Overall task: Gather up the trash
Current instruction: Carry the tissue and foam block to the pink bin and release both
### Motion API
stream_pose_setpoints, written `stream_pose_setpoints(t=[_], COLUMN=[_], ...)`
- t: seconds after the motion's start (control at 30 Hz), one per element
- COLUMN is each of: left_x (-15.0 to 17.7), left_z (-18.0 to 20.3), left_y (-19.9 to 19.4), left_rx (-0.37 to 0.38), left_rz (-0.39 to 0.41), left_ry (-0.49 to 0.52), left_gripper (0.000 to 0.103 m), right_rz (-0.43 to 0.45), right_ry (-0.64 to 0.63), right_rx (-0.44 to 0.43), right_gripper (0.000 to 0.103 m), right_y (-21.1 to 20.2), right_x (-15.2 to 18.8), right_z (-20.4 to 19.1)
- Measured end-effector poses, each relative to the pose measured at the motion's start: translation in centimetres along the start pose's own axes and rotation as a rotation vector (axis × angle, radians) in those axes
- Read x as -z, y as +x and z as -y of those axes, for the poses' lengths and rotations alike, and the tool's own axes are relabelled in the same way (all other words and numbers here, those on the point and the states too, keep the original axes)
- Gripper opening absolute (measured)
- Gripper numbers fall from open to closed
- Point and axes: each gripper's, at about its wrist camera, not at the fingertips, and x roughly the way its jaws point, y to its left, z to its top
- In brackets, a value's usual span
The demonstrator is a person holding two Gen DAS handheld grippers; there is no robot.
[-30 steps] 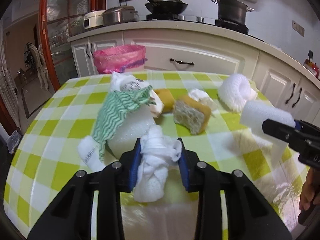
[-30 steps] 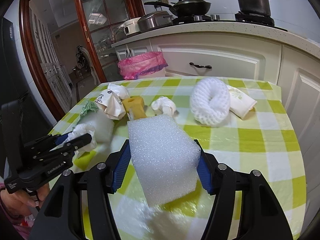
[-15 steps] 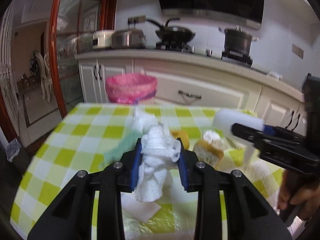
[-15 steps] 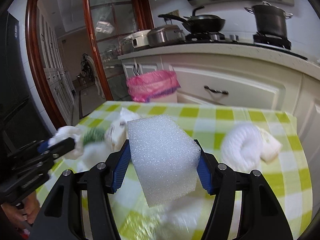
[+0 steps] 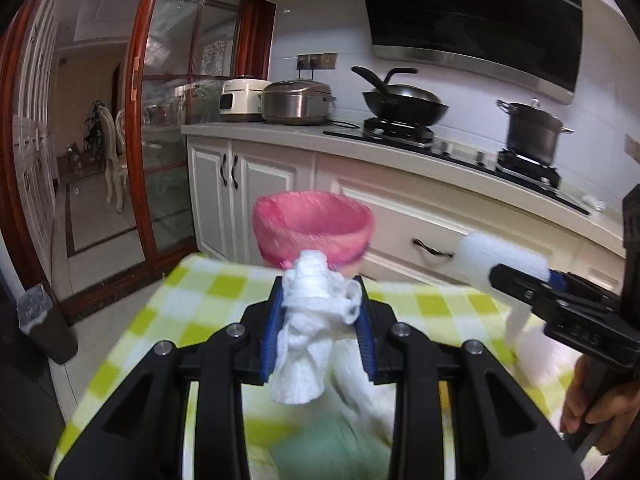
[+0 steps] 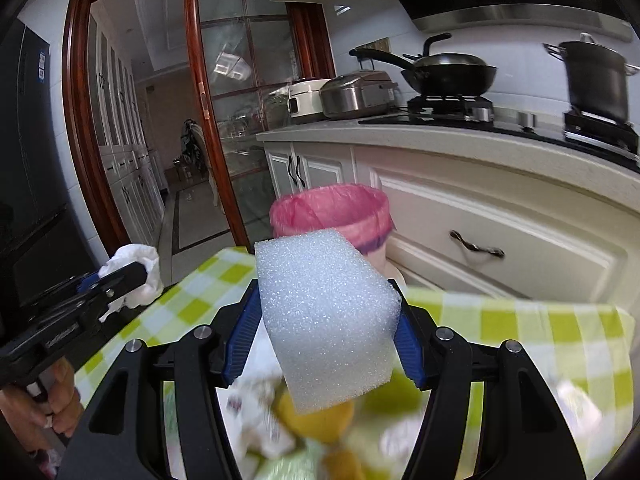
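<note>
The left gripper (image 5: 319, 330) is clamping a crumpled white paper towel (image 5: 310, 332) above the green-and-white checked tablecloth (image 5: 192, 304). Ahead, the pink-lined round trash bin (image 5: 314, 228) is standing beyond the table's far edge. The right gripper (image 6: 325, 346) is squeezing a white rectangular foam block (image 6: 326, 316).

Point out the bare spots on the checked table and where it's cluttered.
Bare: the table's far edge below the pink-lined bin, and its far right side beside the white drawers. Crowded: the blurred trash heap under the tongs.
</note>
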Motion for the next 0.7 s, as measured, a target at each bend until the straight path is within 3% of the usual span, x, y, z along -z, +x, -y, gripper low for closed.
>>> stream_pose_setpoints(t=[0.17,0.43,0.7], left_x=[-4.1,-9.8,-11.7], left_z=[-1.4,-3.6,-5.3], left_y=[6.6,18.7,28.3], left_rx=[0.000,0.009,0.067], left_rz=[0.011,-0.013,-0.072], left_ry=[0.033,-0.019,-0.023], left_gripper=[0.032,0.032,0.034], right_rz=[-0.025,-0.061,-0.071], right_ry=[0.002,0.004,0.011], right_rx=[-0.011,-0.028,-0.057], right_gripper=[0.059,0.060,0.061], right_y=[6.3,18.3,27.0], right_x=[-4.2,-9.7,-12.3], right_z=[0.9,3.4,6.6])
